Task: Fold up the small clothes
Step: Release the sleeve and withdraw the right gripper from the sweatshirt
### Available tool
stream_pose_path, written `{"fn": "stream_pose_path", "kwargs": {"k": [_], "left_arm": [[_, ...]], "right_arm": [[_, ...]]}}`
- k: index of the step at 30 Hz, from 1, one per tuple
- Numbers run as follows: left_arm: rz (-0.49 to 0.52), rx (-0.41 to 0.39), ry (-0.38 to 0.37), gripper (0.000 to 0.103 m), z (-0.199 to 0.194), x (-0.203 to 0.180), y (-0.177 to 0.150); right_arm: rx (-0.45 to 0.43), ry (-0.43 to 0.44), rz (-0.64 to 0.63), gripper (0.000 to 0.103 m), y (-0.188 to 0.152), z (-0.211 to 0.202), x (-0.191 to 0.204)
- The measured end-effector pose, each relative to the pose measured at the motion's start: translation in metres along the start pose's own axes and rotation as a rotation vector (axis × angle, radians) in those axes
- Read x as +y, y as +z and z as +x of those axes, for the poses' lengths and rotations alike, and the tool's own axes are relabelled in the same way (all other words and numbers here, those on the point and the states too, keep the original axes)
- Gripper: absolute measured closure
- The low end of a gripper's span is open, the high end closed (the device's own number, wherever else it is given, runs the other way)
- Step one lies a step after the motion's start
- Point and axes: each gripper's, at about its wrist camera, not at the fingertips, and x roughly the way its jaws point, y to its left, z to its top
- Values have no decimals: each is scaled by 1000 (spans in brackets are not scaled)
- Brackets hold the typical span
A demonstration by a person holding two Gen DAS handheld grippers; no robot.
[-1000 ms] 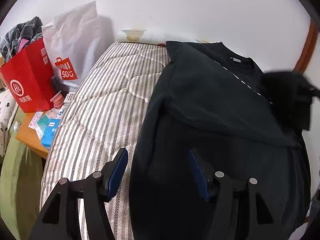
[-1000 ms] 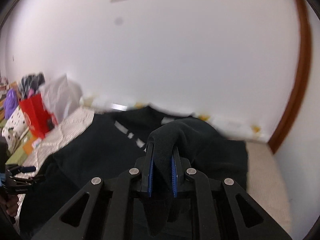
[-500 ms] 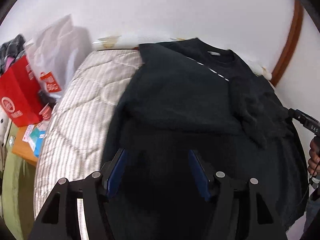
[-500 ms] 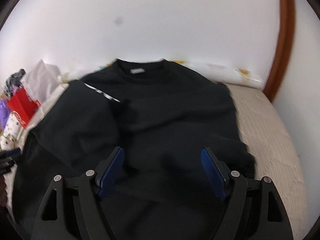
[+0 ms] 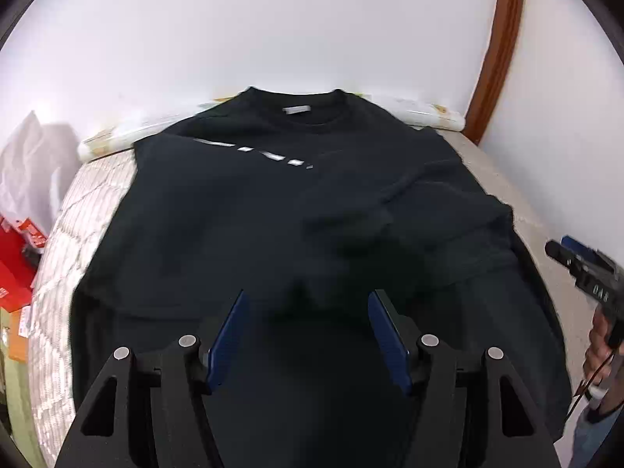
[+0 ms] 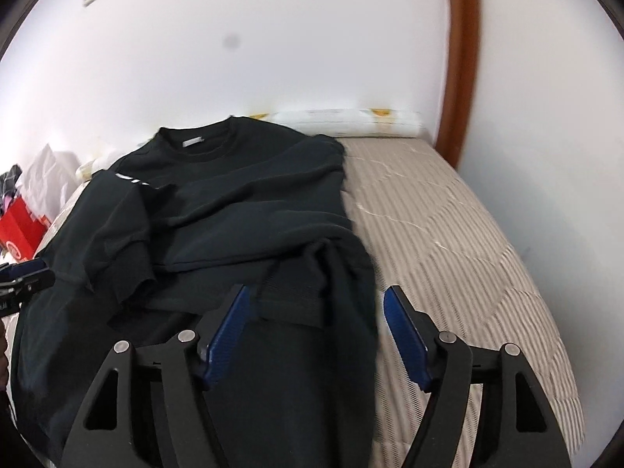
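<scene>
A black sweatshirt (image 5: 241, 210) lies flat on the striped bed, collar toward the far wall, both sleeves folded in across its body. It also shows in the right wrist view (image 6: 241, 195), with a ribbed cuff (image 6: 292, 306) lying near the hem. My left gripper (image 5: 308, 327) is open and empty, hovering over the shirt's lower middle. My right gripper (image 6: 316, 327) is open and empty above the shirt's lower right edge; it also shows at the right edge of the left wrist view (image 5: 581, 261).
The striped mattress (image 6: 448, 234) lies bare to the right of the shirt. A rolled white pillow (image 6: 351, 123) lies along the far wall. A red bag (image 6: 19, 230) and white bag (image 5: 31, 171) stand left of the bed. A brown door frame (image 5: 495, 50) rises at the far right.
My right gripper let go of the sleeve it held, opened, and drew back toward the hem. The sleeve now lies across the shirt. My left gripper swung right over the shirt.
</scene>
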Motion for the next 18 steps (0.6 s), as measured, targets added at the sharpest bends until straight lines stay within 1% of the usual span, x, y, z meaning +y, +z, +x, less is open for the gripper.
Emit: {"fn": "stream_pose_path", "kwargs": {"k": [2, 4, 6, 11, 13, 15, 18], "left_arm": [[5, -1, 6, 42, 5, -12, 6], [0, 2, 6, 42, 9, -20, 9], [-6, 11, -6, 42, 16, -28, 13], [29, 15, 5, 42, 31, -51, 18], [45, 13, -7, 41, 36, -59, 18], [73, 14, -28, 36, 42, -67, 17], [105, 40, -20, 35, 58, -80, 13]], "right_arm": [[-6, -14, 12, 38, -4, -5, -10], [-3, -16, 22, 44, -7, -9, -17], [3, -12, 29, 46, -12, -10, -25], [-5, -12, 25, 47, -21, -13, -35], [-4, -5, 23, 47, -23, -14, -37], [-8, 1, 18, 47, -26, -16, -39], [-8, 4, 33, 47, -30, -17, -43]]}}
